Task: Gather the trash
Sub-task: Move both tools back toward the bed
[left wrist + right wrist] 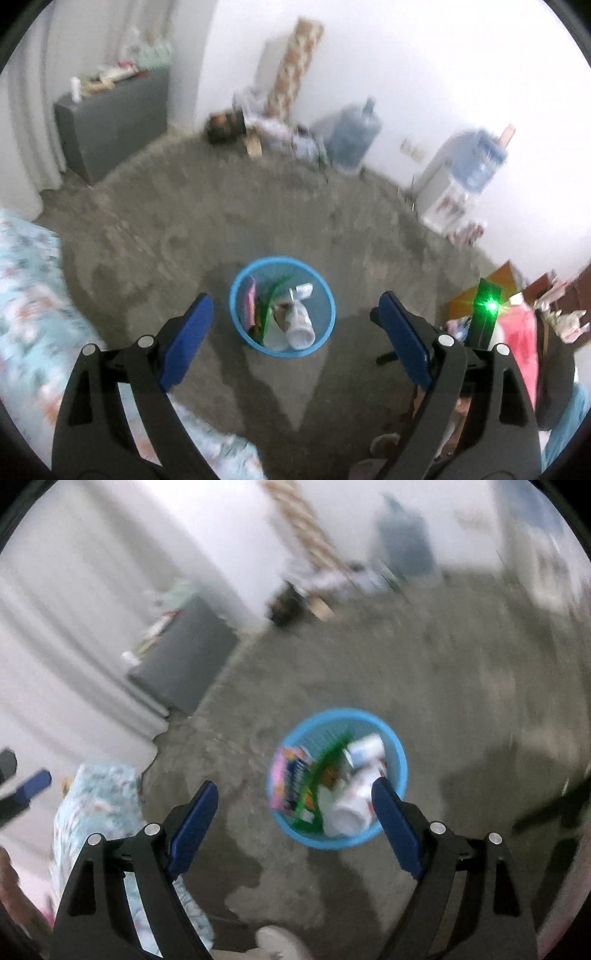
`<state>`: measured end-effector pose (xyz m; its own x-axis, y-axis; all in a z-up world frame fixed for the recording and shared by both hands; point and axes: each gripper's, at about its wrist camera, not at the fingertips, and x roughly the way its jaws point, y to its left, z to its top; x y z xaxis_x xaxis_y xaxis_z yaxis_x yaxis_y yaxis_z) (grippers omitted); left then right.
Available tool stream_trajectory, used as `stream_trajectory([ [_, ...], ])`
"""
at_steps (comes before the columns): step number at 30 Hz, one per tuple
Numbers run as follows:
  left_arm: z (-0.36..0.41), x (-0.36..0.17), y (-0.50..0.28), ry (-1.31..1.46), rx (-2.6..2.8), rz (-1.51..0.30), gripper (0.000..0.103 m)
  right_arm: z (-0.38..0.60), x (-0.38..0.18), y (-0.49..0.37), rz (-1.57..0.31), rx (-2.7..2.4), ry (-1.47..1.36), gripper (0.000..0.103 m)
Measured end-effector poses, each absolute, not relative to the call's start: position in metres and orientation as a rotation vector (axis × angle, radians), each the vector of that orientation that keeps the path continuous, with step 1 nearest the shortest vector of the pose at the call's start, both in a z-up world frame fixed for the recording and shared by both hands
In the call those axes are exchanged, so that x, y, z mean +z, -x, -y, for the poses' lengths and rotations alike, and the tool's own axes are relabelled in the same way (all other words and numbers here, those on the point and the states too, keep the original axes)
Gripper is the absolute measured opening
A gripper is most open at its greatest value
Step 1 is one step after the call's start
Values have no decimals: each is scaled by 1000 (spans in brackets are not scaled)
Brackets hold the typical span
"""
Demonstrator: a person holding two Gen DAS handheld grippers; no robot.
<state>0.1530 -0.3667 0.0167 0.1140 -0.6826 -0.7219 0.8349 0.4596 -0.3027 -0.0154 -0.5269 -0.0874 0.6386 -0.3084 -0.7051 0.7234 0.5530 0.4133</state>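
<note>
- the left tongs hang above the floor with the blue pads spread wide and nothing between them.
- the right tongs are likewise spread wide and empty, seen from above the floor; that view is blurred.
- a round blue trash basket stands on the grey concrete floor, below and ahead of both tongs; in the left wrist view it sits in the gap between the two pads, in the right wrist view it lies nearer the right-hand pad, which overlaps its rim.
- the trash is inside the basket: a white plastic bottle lying on its side, a pink packet against the left wall, a green wrapper in the middle, and a small white carton toward the far side.
- a bed with a pale blue flowered cover is at the left edge of the left wrist view.
- well apart from the basket, along the far wall, stand a grey cabinet, a large blue water jug and a white water dispenser.
- a green light glows on a dark device at the right of the left wrist view.
- in the right wrist view, a blue pad of the left tongs shows at the left edge.
</note>
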Motion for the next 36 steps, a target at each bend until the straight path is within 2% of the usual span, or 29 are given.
stream_trajectory([
  [5,248,71,-137,-117,-966,-771,94,442,0,-1,-517,-573,-476,97],
  [13,90,88,-99,-117,-570,-661,94,297,55,-15,-482,-464,-175,97],
  [19,14,69,-69,-102,-318,-640,94,217,48,-18,-529,-412,-34,97],
  [23,-20,39,-49,-32,-243,-714,94,185,25,-21,-666,-370,1,97],
  [29,-28,-3,-30,-33,-184,-829,94,162,-1,-20,-793,-340,16,97],
  [36,-26,-18,-21,-96,-148,-872,94,165,-11,-12,-834,-382,1,97],
])
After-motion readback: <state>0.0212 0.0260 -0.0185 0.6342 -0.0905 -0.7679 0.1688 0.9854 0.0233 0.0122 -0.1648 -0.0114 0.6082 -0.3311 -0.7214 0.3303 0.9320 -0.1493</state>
